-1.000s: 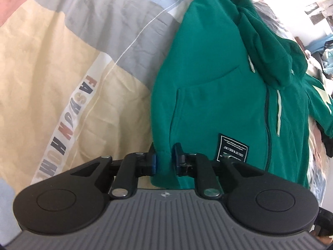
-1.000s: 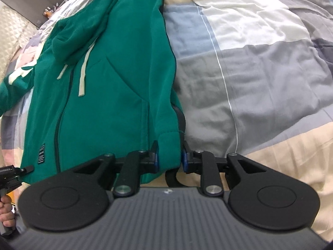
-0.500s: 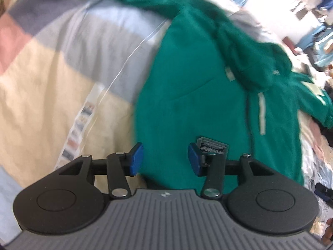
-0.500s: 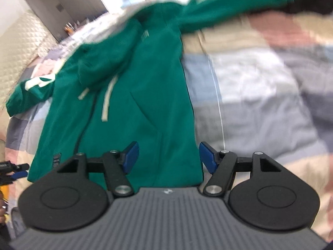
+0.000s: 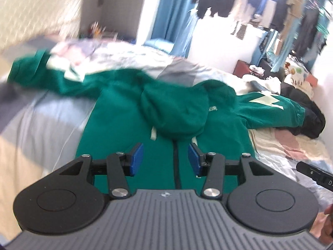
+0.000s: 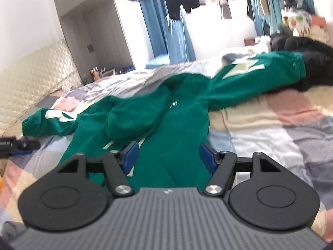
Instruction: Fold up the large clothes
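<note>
A green zip hoodie (image 5: 124,125) lies front up on the patchwork bed cover (image 5: 41,125). Its hood (image 5: 177,112) is flopped over the chest and its sleeves (image 5: 270,112) are spread to either side. My left gripper (image 5: 165,159) hovers above the lower front, over the zip, open with nothing between its blue pads. In the right wrist view the same hoodie (image 6: 183,129) stretches away over the bed cover (image 6: 260,135). My right gripper (image 6: 168,156) hangs open above its lower right half, touching no cloth. The tip of the other gripper (image 6: 18,144) shows at the left edge.
A black garment (image 6: 312,62) lies under the far sleeve end, among several other clothes piled on the bed (image 5: 260,83). Clothes hang on a rail (image 5: 291,10) at the back. A quilted headboard (image 6: 31,79) borders the bed's left side.
Both grippers were shut on the hoodie's bottom hem. They have let go, opened and risen, and now tilt up so the whole hoodie and the room show.
</note>
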{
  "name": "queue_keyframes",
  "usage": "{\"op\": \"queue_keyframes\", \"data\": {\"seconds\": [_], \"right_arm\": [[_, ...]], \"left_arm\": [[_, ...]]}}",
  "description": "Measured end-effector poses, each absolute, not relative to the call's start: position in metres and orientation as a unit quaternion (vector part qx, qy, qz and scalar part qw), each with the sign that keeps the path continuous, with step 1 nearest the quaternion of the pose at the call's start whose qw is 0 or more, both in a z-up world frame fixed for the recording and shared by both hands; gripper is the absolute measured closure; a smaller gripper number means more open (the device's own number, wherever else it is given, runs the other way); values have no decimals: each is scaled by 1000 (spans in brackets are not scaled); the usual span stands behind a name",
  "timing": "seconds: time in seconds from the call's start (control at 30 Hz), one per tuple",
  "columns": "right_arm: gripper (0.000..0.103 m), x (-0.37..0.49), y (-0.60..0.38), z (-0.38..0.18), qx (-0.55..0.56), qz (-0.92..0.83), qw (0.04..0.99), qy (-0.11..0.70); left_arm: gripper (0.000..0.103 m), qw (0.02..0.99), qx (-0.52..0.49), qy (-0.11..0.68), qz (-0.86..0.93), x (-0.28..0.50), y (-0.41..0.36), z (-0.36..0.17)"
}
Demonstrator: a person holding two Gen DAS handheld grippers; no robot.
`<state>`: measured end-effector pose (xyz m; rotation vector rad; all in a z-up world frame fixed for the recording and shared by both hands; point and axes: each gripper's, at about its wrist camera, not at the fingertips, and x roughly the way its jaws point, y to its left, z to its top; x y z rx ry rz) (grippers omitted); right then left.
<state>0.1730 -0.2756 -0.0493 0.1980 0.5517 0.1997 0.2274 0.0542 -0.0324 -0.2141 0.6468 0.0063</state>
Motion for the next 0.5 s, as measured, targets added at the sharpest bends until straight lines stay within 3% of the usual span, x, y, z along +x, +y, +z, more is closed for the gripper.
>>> {"op": "queue_keyframes", "data": {"seconds": [0.27, 0.5], "right_arm": [[36, 175, -278, -68, 77, 81, 966, 233], [36, 188, -283, -86, 83, 62, 967, 232]], "left_arm": [[50, 960, -53, 272, -33, 255, -8, -41], [50, 960, -66, 267, -50, 290, -20, -80]]}}
